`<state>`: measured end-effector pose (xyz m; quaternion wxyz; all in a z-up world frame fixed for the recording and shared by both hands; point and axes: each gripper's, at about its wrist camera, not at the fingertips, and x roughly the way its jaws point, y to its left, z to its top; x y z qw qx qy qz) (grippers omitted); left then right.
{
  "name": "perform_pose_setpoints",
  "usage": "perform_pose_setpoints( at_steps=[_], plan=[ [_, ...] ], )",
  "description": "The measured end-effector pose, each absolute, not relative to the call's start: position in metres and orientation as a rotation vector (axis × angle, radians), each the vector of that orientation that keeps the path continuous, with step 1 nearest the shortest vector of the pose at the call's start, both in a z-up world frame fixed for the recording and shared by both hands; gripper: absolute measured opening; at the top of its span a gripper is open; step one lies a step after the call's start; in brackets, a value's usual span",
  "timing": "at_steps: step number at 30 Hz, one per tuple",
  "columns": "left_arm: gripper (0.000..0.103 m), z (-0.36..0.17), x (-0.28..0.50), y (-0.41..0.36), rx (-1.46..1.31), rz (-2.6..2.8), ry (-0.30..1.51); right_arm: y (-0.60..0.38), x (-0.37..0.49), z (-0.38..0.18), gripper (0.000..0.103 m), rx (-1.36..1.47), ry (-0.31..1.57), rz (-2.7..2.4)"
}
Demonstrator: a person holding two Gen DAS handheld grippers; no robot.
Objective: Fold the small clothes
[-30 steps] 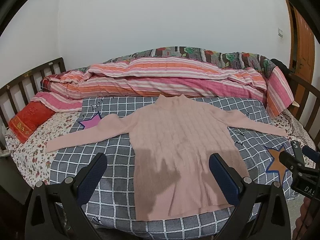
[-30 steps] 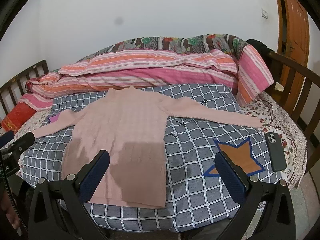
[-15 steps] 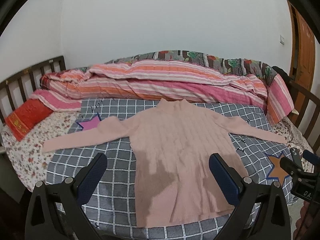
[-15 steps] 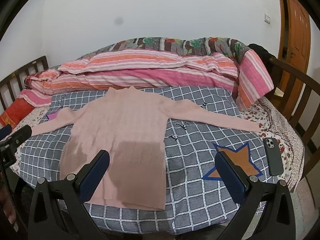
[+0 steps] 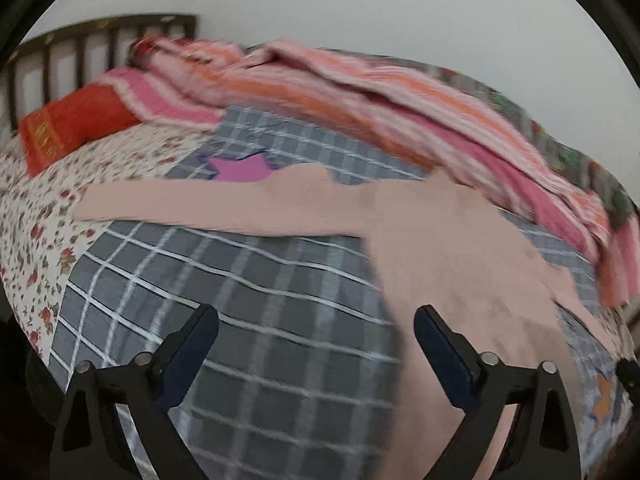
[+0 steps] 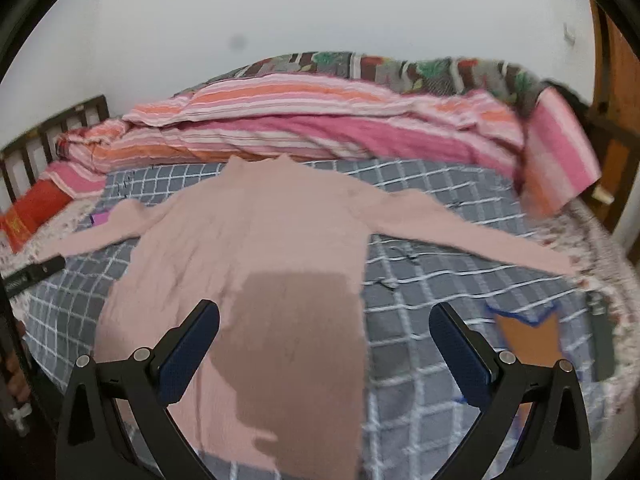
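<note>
A pale pink knit sweater (image 6: 260, 248) lies flat and face up on the grey checked bedspread (image 6: 432, 300), sleeves spread to both sides. In the left wrist view its body (image 5: 452, 256) is at the right and its left sleeve (image 5: 208, 208) reaches toward the bed's left side. My left gripper (image 5: 316, 344) is open and empty, above the bedspread between that sleeve and the hem. My right gripper (image 6: 324, 340) is open and empty, above the sweater's lower right part.
A rolled striped pink and orange quilt (image 6: 320, 120) lies along the far side. A red pillow (image 5: 68, 128) lies at the left by the dark wooden headboard (image 5: 80, 40). A dark phone (image 6: 602, 340) lies near the bed's right edge. A wooden door (image 6: 616, 80) stands at the right.
Both views are blurred by motion. My left gripper has swung left and closer to the bed, toward the left sleeve. My right gripper has moved in closer over the sweater's lower part.
</note>
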<state>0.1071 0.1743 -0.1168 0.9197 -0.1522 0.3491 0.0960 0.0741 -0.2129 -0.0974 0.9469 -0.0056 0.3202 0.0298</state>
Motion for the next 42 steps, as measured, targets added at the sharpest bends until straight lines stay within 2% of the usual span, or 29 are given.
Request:
perform_pose_setpoints(
  at_steps=[2, 4, 5, 6, 12, 16, 21, 22, 23, 24, 26, 34, 42],
  plan=[
    [0.096, -0.130, 0.120, 0.199, -0.333, 0.258, 0.737, -0.215, 0.092, -0.107, 0.103, 0.021, 0.658, 0.064],
    [0.089, -0.144, 0.129, 0.227, -0.359, 0.320, 0.758, -0.216, 0.103, -0.113, 0.103, 0.048, 0.647, 0.085],
    [0.081, -0.150, 0.133, 0.243, -0.376, 0.358, 0.762, -0.216, 0.110, -0.117, 0.101, 0.063, 0.644, 0.094],
    [0.078, -0.156, 0.136, 0.257, -0.399, 0.388, 0.765, -0.215, 0.117, -0.120, 0.096, 0.071, 0.642, 0.101],
    [0.076, -0.174, 0.150, 0.329, -0.561, 0.473, 0.727, -0.209, 0.148, -0.128, 0.089, 0.046, 0.647, 0.131],
    [0.076, -0.179, 0.156, 0.358, -0.637, 0.537, 0.694, -0.207, 0.160, -0.128, 0.088, 0.012, 0.645, 0.117],
    [0.059, -0.181, 0.171, 0.381, -0.638, 0.619, 0.678, -0.217, 0.170, -0.126, 0.088, 0.022, 0.666, 0.146],
    [0.059, -0.181, 0.173, 0.383, -0.634, 0.636, 0.683, -0.219, 0.172, -0.124, 0.088, 0.015, 0.661, 0.145],
    [0.052, -0.180, 0.177, 0.386, -0.620, 0.655, 0.686, -0.220, 0.174, -0.122, 0.088, 0.010, 0.654, 0.140],
    [0.034, -0.178, 0.177, 0.386, -0.591, 0.678, 0.686, -0.222, 0.176, -0.121, 0.088, 0.009, 0.648, 0.133],
    [0.008, -0.170, 0.183, 0.385, -0.528, 0.684, 0.700, -0.228, 0.180, -0.119, 0.088, 0.023, 0.638, 0.127],
    [0.007, -0.107, 0.203, 0.340, -0.379, 0.573, 0.619, -0.250, 0.196, -0.122, 0.088, 0.107, 0.635, 0.174],
    [0.007, -0.036, 0.262, 0.194, -0.192, 0.287, 0.537, -0.268, 0.211, -0.115, 0.088, 0.046, 0.591, 0.170]
  ],
)
